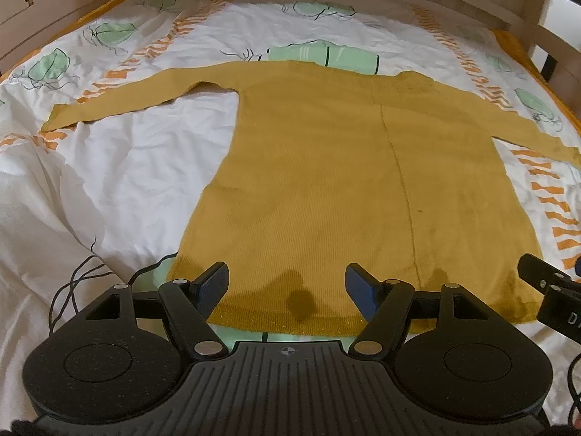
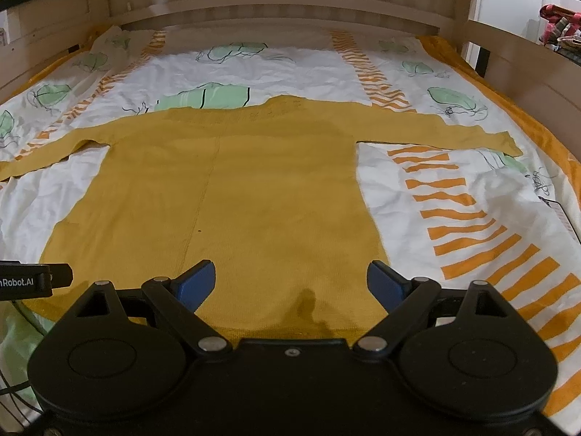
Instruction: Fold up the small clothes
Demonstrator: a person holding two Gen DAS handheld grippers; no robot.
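- Folding has not begun: the mustard-yellow long-sleeved knit garment (image 1: 319, 167) lies flat and fully spread on the white bedsheet printed with green leaves and orange stripes (image 1: 120, 167).
- Both sleeves extend outward, one to the left (image 1: 120, 98) and one to the right (image 2: 446, 129); neither is turned in over the body.
- The neckline lies at the far end, toward the pale wooden bed frame (image 2: 276, 3); the hem (image 1: 290, 321) lies at the near edge, just ahead of both tools.
- The left gripper (image 1: 287, 283) hovers over the near hem, left of centre, jaws spread wide with nothing between them.
- The right gripper (image 2: 290, 285) hovers over the near hem on the right side, jaws likewise spread wide and empty.
- No pad can be seen pressing on the fabric in either view.
- Remaining work, as judged: turn in both sleeves, fold the body, then deal with any further garments; none is visible.
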